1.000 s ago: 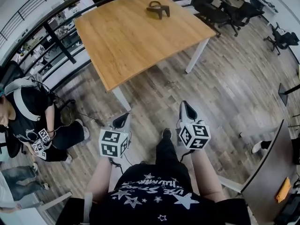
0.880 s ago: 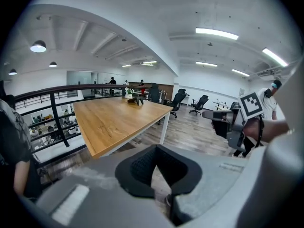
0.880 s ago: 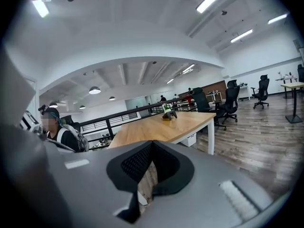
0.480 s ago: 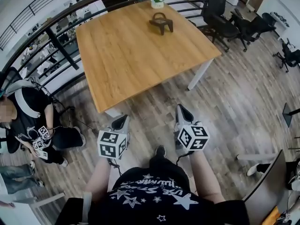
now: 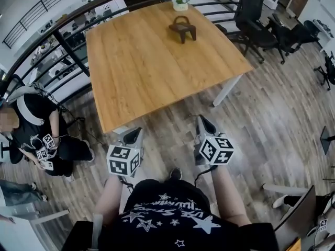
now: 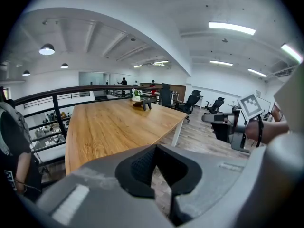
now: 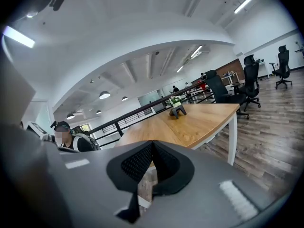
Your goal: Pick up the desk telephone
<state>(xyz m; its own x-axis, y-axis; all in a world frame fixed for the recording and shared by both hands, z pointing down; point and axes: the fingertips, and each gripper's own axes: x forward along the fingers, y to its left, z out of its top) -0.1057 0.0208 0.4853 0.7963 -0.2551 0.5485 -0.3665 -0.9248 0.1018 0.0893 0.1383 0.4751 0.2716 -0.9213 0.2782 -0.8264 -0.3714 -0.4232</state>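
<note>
The desk telephone (image 5: 182, 29), a dark set with a raised handle, stands at the far end of the wooden table (image 5: 152, 61). It looks small in the left gripper view (image 6: 142, 103) and in the right gripper view (image 7: 178, 110). My left gripper (image 5: 134, 135) and right gripper (image 5: 203, 123) are held side by side over the floor, short of the table's near edge and far from the phone. Both point toward the table. The left gripper (image 6: 155, 145) has its pads meeting with nothing between them, and so does the right gripper (image 7: 152, 142).
A small potted plant (image 5: 180, 0) stands behind the phone. A black railing (image 5: 68, 51) runs along the table's left and far sides. Office chairs (image 5: 251, 20) stand at the right. A person (image 5: 31, 124) sits on the floor at the left, beside the railing.
I have walked toward the table: its near edge and the phone sit closer and lower in the head view. Both grippers came forward with me, still shut.
</note>
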